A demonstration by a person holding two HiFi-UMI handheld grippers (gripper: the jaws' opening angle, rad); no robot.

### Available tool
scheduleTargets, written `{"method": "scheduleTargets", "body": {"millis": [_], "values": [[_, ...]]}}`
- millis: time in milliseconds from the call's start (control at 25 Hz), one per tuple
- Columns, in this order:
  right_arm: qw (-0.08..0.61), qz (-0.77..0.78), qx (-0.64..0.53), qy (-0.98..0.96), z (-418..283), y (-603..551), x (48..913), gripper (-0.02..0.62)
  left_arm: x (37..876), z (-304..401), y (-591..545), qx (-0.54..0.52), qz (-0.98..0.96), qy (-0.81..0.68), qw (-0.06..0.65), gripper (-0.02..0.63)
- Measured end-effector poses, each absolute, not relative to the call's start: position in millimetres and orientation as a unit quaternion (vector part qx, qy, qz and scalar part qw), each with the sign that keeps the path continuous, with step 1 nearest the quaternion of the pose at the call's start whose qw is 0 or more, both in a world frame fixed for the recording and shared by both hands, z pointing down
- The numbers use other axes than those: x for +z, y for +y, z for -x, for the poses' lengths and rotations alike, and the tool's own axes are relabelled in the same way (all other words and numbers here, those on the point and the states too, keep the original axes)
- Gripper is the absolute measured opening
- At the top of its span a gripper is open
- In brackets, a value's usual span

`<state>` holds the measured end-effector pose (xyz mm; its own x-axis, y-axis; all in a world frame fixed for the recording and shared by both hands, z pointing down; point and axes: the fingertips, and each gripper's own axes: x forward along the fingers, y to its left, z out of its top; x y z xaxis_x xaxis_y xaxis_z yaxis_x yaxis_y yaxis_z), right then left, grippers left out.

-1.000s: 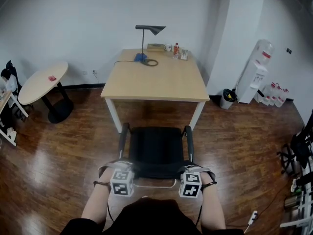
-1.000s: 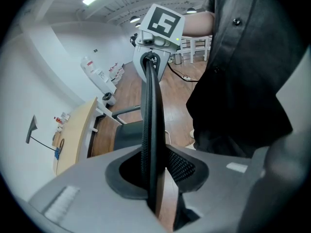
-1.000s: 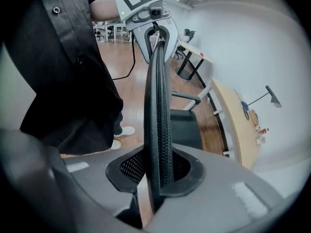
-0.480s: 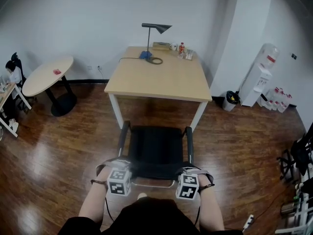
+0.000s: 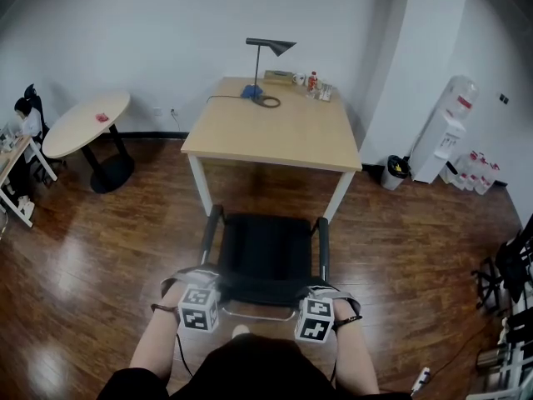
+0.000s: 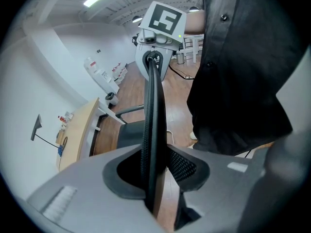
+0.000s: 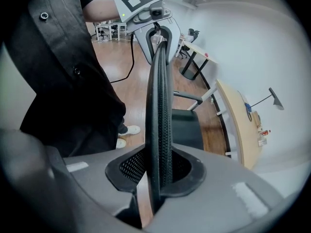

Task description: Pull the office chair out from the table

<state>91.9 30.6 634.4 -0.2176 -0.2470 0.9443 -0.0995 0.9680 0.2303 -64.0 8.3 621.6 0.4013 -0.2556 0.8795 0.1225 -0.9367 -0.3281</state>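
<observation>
Round table [image 5: 79,125], water dispenser [image 5: 448,123], waste bin [image 5: 395,172]

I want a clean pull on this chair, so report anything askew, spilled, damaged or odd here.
Nothing stands out. The office chair stands upright, square to the table and clear of its near edge. The lamp at the table's far edge is upright, and nothing is spilled on the wood floor.

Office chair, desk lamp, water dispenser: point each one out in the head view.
office chair [image 5: 266,252], head view, middle of the black seat.
desk lamp [image 5: 275,46], head view, on its dark shade.
water dispenser [image 5: 441,136], head view, white body below the bottle.
</observation>
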Motion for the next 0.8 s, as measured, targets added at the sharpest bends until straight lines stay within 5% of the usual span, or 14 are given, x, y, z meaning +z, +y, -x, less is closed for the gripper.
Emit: {"method": "scheduleTargets", "body": {"millis": [200,600,800], "values": [[0.593,-0.148,-0.103,-0.785,-95,26,616,0.158,616,65,7,-0.554,0.807,0.071,0.195,0.175],[0.552,-0.215,-0.213,-0.777,-118,41,569,0.104,565,61,13,-0.509,0.795,0.237,0.231,0.175],[0.499,-0.247,-0.233,-0.798,-115,56,556,0.014,551,57,32,-0.460,0.802,0.310,0.221,0.016]]}}
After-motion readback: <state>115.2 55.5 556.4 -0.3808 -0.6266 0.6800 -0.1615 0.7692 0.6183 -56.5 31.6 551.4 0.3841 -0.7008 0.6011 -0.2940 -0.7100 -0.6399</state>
